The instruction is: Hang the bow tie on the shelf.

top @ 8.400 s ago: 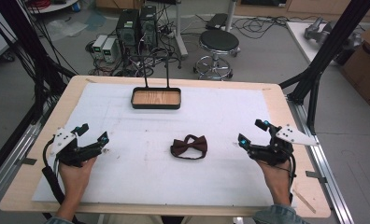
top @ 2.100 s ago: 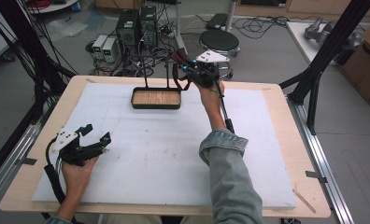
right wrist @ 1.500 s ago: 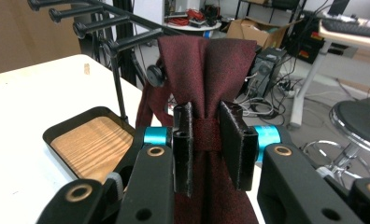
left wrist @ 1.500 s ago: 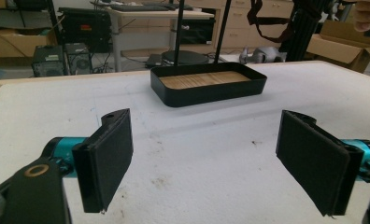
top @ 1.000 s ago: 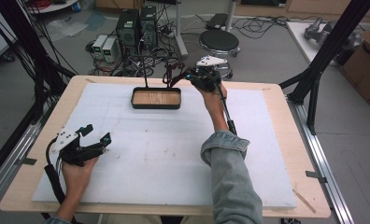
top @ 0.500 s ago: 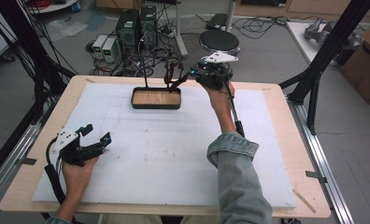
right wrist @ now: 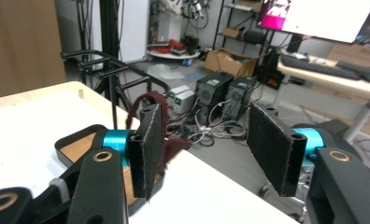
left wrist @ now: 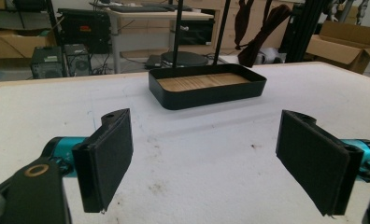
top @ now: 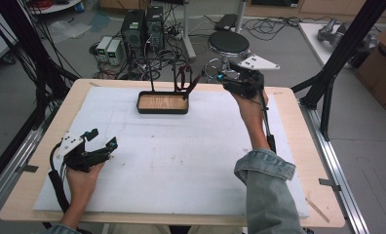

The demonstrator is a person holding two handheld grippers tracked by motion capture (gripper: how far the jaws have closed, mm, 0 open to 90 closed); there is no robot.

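High view: the dark red fabric bow tie [top: 183,80] hangs on the black wire stand rising from the black wooden-floored tray [top: 162,103] at the table's far edge; it could slip off if brushed. The right gripper [top: 219,78], fingers just opened and empty, has drawn back right. Left gripper view: the left gripper [left wrist: 206,161] rests, fingers wide. Right gripper view: the tie hangs left, beyond the parted fingers [right wrist: 151,142].
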